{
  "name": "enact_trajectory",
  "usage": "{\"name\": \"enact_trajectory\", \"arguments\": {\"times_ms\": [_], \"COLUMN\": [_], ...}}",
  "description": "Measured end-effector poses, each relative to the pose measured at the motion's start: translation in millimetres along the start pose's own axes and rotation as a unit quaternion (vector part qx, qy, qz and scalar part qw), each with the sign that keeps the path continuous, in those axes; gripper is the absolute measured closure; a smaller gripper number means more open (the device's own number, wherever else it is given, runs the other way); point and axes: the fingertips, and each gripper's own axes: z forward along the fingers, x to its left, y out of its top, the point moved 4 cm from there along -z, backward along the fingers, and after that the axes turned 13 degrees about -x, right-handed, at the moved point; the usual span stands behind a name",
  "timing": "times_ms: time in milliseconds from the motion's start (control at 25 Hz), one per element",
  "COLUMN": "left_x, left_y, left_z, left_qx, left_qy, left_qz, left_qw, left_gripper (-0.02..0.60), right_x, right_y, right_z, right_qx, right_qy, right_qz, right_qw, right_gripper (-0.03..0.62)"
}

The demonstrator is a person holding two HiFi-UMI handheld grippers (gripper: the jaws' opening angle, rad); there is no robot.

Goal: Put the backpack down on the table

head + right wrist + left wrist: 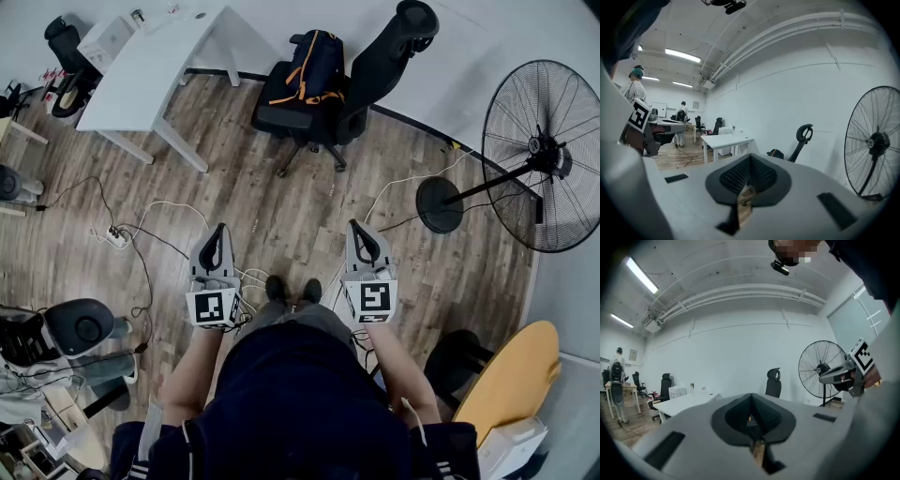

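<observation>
The left gripper (218,229) is pointing level out in front of the person, its jaws sitting together with nothing between them, as its own view is showing (751,414). The right gripper (357,228) is tipping slightly downward beside it, its jaws likewise pressed together and empty (749,176). Both are hovering over the wooden floor (281,202), well apart from anything they could take.

Further out, the backpack (314,64) is sitting upright on the seat of a black office chair (380,66), leaning against the backrest; the right gripper view is catching it as a dark lump low beside the chair (776,153). The white table (155,66) is standing near the chair, to its left in the head view, with bare top showing. A standing fan (544,155) is off to the right.

The backpack is looking soft and slumped, probably fairly light but floppy, so it will likely be sagging and swinging once lifted. The best hold is probably the top handle or the orange-trimmed straps, with the second gripper steadying the body; the fabric itself may be slipping out of a pinch
</observation>
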Motion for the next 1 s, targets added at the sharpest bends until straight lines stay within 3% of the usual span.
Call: {"name": "enact_trajectory", "arguments": {"times_ms": [1000], "left_x": [1.1], "left_y": [0.5], "left_z": [2.3], "left_qx": [0.002], "left_qy": [-0.003], "left_qz": [-0.002], "left_qw": [1.0000], "left_gripper": [0.578], "right_x": [3.8], "right_y": [3.1], "right_z": [2.6], "right_qx": [-0.012], "right_qy": [0.015], "right_qz": [-0.001], "right_qw": [1.000], "right_gripper": [0.580]}}
